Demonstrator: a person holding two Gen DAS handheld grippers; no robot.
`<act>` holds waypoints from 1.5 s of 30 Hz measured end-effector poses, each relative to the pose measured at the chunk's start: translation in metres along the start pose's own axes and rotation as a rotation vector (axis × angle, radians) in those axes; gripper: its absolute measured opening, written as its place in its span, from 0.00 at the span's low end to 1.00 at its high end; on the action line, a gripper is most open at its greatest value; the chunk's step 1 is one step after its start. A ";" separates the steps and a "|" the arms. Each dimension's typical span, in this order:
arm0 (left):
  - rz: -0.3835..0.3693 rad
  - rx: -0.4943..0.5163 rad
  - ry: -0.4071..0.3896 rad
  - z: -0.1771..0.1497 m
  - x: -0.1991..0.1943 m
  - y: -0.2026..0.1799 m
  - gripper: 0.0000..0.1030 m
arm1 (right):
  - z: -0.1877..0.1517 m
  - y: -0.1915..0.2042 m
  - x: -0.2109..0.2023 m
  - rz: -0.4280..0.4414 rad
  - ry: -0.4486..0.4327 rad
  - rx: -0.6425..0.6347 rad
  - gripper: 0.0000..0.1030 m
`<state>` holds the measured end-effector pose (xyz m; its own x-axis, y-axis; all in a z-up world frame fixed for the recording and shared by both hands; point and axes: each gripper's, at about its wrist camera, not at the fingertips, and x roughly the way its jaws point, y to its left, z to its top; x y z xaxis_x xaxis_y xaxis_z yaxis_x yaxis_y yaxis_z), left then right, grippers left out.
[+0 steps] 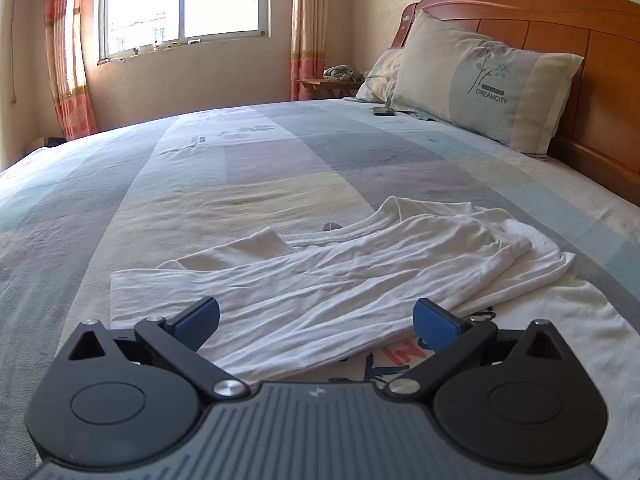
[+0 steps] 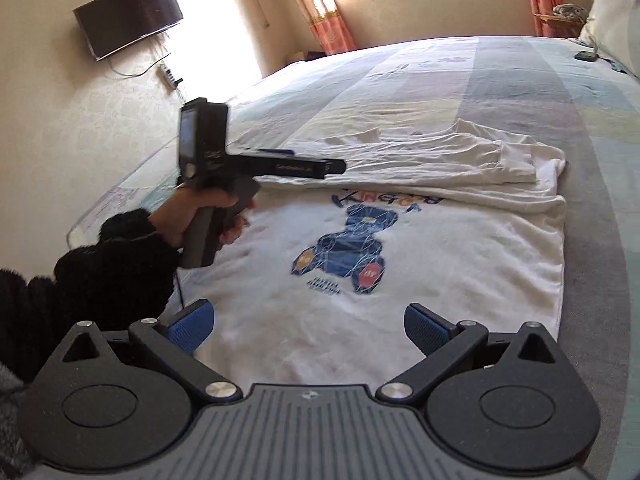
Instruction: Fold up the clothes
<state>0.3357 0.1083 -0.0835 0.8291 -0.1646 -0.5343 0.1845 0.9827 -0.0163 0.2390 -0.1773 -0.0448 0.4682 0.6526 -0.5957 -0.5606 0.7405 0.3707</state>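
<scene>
Judging by this, you were partway: the shirt [image 2: 420,264] lay on the bed [image 1: 280,160] with its far side and sleeve folded over, near side flat; both grippers' [image 1: 316,326] [image 2: 308,330] jaws spread, empty.

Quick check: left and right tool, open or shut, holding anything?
Left tool: open, holding nothing, above the white shirt.
Right tool: open, holding nothing.

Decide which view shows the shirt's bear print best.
The right wrist view: the whole bear print lies flat, facing up. The left wrist view catches only scraps of lettering beside a fold.
</scene>
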 end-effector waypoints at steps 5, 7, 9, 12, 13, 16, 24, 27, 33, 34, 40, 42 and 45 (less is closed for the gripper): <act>-0.051 0.034 -0.039 -0.016 -0.007 0.000 0.99 | 0.062 -0.067 0.051 -0.018 -0.107 0.249 1.00; -0.033 0.063 -0.058 -0.019 -0.010 -0.001 0.99 | 0.077 -0.092 0.072 -0.022 -0.115 0.327 0.98; -0.059 0.046 -0.076 -0.018 -0.013 0.002 0.99 | 0.086 -0.119 0.095 -0.049 -0.097 0.420 0.87; -0.106 0.016 -0.077 -0.018 -0.015 0.008 0.99 | 0.085 -0.155 0.118 -0.097 -0.098 0.557 0.78; -0.100 0.020 -0.076 -0.018 -0.015 0.008 0.99 | 0.082 -0.165 0.122 -0.117 -0.103 0.594 0.77; -0.097 0.028 -0.074 -0.020 -0.014 0.007 0.99 | 0.073 -0.178 0.123 -0.108 -0.162 0.667 0.67; -0.109 0.027 -0.058 -0.022 -0.011 0.008 0.99 | 0.065 -0.177 0.135 -0.210 -0.273 0.668 0.59; -0.110 0.029 -0.054 -0.023 -0.010 0.008 0.99 | 0.068 -0.169 0.139 -0.287 -0.232 0.574 0.36; -0.099 0.047 -0.032 -0.023 -0.007 0.006 0.99 | 0.082 -0.149 0.133 -0.363 -0.209 0.418 0.20; -0.105 0.046 -0.032 -0.023 -0.007 0.006 0.99 | 0.084 -0.147 0.127 -0.367 -0.214 0.420 0.20; -0.112 0.032 -0.026 -0.022 -0.007 0.011 0.99 | 0.083 -0.137 0.111 -0.437 -0.200 0.410 0.20; -0.105 0.019 -0.028 -0.022 -0.007 0.014 0.99 | 0.082 -0.140 0.114 -0.484 -0.158 0.420 0.33; -0.095 -0.001 -0.031 -0.021 -0.008 0.018 0.99 | 0.080 -0.132 0.109 -0.562 -0.171 0.396 0.40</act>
<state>0.3214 0.1292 -0.0970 0.8235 -0.2598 -0.5043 0.2630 0.9625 -0.0663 0.4191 -0.1913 -0.1016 0.7325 0.1463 -0.6648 0.0730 0.9541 0.2904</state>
